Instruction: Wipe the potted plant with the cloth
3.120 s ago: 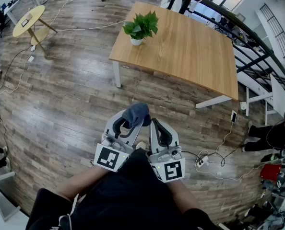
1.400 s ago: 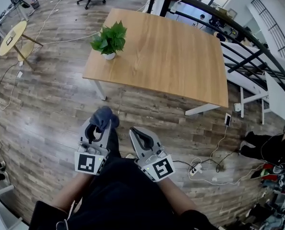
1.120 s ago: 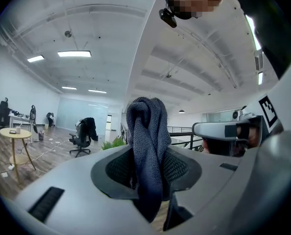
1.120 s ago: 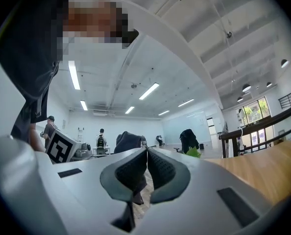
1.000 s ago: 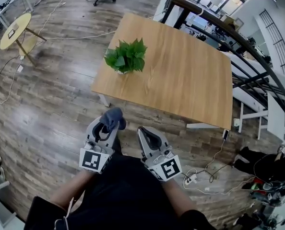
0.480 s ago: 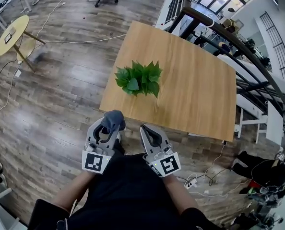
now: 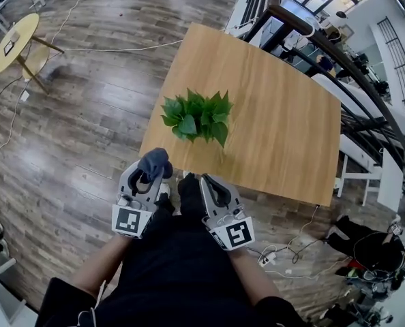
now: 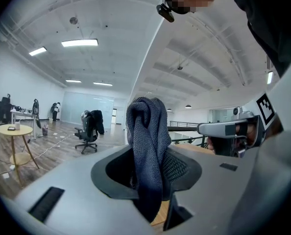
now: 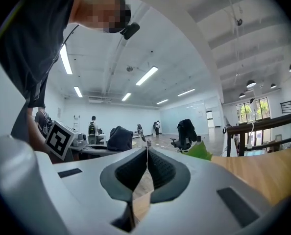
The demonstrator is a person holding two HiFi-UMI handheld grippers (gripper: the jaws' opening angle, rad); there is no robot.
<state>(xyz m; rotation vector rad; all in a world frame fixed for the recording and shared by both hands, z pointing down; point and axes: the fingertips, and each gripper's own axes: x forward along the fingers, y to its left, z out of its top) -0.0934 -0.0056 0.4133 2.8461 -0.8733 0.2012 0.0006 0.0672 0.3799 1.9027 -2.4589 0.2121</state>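
1. Your left gripper (image 8: 148,156): jaws clamped on the folded dark grey knitted cloth (image 8: 145,124). The cloth stands up above the pads and hangs below them.
2. Your right gripper (image 9: 146,153): jaws pressed together, nothing between them.
3. The leafy green potted plant (image 7: 197,116) stands ahead of both jaw pairs, near the close edge of the light wooden table (image 7: 284,121), apart from both.
4. Right gripper view: one green leaf shows just right of the closed jaw tips.
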